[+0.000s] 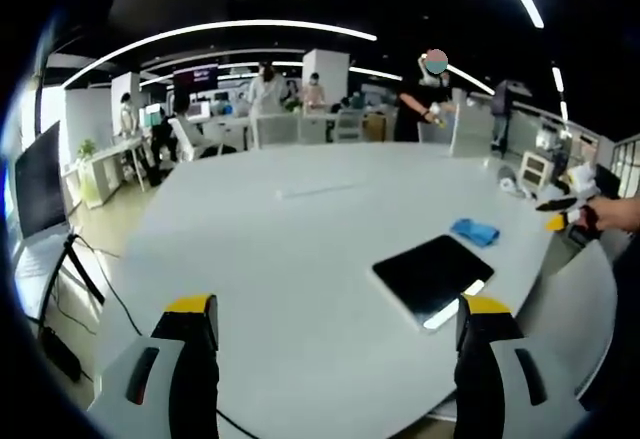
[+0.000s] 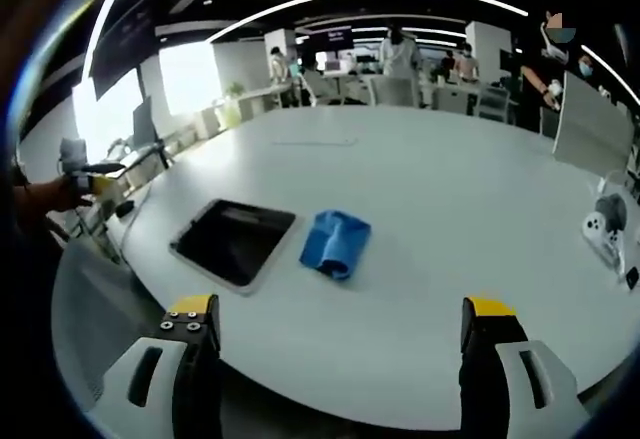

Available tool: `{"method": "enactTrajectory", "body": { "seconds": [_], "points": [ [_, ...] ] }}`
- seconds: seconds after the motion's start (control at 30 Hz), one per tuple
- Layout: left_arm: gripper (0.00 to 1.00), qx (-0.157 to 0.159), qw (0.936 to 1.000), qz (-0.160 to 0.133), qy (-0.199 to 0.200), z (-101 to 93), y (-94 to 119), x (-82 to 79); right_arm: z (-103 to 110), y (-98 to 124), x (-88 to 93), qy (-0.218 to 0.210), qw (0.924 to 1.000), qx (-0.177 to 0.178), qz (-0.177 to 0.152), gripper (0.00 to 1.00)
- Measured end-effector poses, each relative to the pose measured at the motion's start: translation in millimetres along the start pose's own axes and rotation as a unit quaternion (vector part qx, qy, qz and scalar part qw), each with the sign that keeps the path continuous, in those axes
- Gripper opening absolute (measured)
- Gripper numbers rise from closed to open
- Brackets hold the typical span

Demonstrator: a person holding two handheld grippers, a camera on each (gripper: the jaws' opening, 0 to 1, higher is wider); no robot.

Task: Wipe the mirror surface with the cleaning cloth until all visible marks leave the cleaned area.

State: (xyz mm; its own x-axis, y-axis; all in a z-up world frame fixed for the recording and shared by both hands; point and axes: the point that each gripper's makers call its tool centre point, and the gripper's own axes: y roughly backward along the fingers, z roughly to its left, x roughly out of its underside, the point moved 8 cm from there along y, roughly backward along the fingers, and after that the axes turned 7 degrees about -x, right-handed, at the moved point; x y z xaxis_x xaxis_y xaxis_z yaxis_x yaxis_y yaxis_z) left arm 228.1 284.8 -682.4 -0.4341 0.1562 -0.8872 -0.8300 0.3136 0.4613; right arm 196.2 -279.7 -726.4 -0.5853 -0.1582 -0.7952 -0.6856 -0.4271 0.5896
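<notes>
While both tongs hung back from the work, the scene ran like this, biggest thing first:

Tabletop: a wide, pale, rounded surface that carried the mirror and the cloth, with a small white device near its far right edge in the right gripper view.

Mirror: a dark rectangular panel with a pale rim that lay flat near the tabletop's edge; it appeared too in the left gripper view. Any marks on it were too small to tell.

Cleaning cloth: blue and crumpled, it rested on the tabletop just beside the mirror, not on the glass.

Left tongs: jaws wide apart, holding nothing, short of the mirror.

Right tongs: jaws likewise spread and empty, with the cloth ahead of them.

Progress: by my reading, nothing was yet done; picking up the cloth and all the wiping remained.
</notes>
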Motion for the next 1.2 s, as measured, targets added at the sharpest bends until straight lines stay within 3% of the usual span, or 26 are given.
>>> {"method": "enactTrajectory", "body": {
  "seconds": [0.13, 0.23, 0.5, 0.6, 0.77, 0.87, 0.97, 1.2],
  "points": [
    [1.00, 0.001, 1.0000, 0.004, -0.002, -0.8, -1, -0.5, 0, 1, 0.6, -0.002, 1.0000, 0.000, 0.002, 1.00],
    [1.00, 0.001, 1.0000, 0.006, -0.003, -0.6, -2, -1.5, 1, -1, 1.2, -0.013, 0.9997, -0.005, 0.021, 1.00],
    [1.00, 0.007, 0.9998, 0.016, 0.000, -0.2, -6, 0.3, -1, -2, -15.6, -0.008, 0.9996, 0.001, 0.028, 1.00],
    [1.00, 0.011, 0.9997, 0.015, -0.017, 2.5, -8, 0.8, 1, -5, -23.4, -0.010, 0.9998, 0.002, 0.018, 1.00],
    [1.00, 0.007, 0.9996, 0.027, -0.002, 9.4, -9, 1.2, 6, -8, -30.0, -0.017, 0.9995, 0.001, 0.025, 1.00],
    [1.00, 0.015, 0.9995, 0.022, -0.019, 10.2, -9, 0.6, 10, -10, -37.6, -0.010, 0.9994, 0.002, 0.032, 1.00],
    [1.00, 0.010, 0.9996, 0.025, -0.010, 17.7, -13, 6.0, 12, -16, -43.7, -0.002, 0.9987, -0.003, 0.051, 1.00],
    [1.00, 0.009, 0.9997, 0.024, -0.003, 14.9, -4, 6.7, 7, -35, -59.2, -0.019, 0.9935, 0.000, 0.112, 1.00]
  ]
}}
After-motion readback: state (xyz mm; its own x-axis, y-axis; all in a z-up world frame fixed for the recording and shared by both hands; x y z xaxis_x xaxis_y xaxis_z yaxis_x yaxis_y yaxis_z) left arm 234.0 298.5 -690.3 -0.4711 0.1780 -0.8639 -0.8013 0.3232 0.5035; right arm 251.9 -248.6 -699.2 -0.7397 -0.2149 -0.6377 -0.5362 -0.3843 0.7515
